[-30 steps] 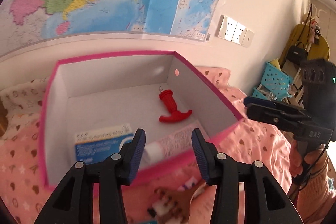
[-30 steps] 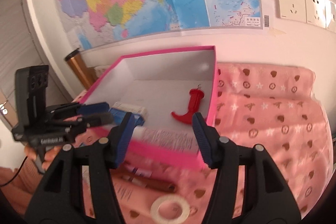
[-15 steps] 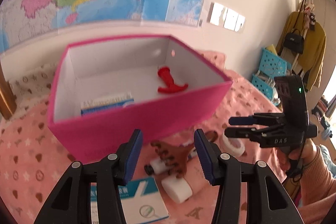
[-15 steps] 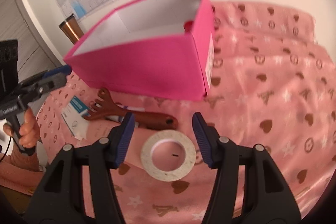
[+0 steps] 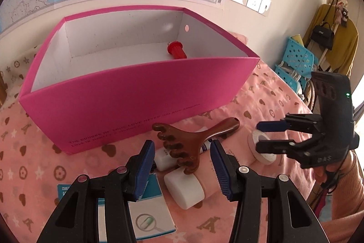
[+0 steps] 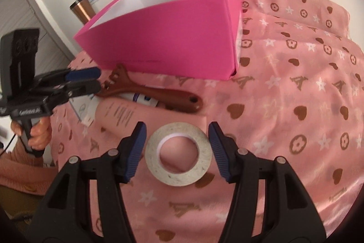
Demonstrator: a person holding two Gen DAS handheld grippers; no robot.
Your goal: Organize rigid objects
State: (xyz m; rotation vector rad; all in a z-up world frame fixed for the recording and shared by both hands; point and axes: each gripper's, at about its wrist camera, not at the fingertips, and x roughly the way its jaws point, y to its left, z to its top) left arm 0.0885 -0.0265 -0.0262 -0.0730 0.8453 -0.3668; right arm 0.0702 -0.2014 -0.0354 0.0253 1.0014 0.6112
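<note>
A pink box (image 5: pixel 136 92) stands on the pink bed cover; a red plastic piece (image 5: pixel 177 52) lies inside it. In front of it lie a brown wooden comb-like massager (image 5: pixel 182 142), a white tube (image 5: pixel 184 188) and a blue-and-white medicine box (image 5: pixel 150 218). My left gripper (image 5: pixel 180 165) is open, its jaws on either side of the massager's toothed head. My right gripper (image 6: pixel 177 154) is open, its jaws on either side of a white tape roll (image 6: pixel 178 163) that lies flat on the cover. The right gripper also shows in the left wrist view (image 5: pixel 273 137), around the tape roll (image 5: pixel 261 147).
A copper tumbler (image 6: pixel 82 8) stands behind the pink box (image 6: pixel 173 38) at the left. The massager (image 6: pixel 150 92) lies over a white tube (image 6: pixel 143 99). Blue baskets (image 5: pixel 295 60) and hanging clothes are at the far right. A map covers the wall.
Both grippers have drawn back from over the box and come down low in front of it. The left now brackets the massager's head, the right brackets the tape roll.
</note>
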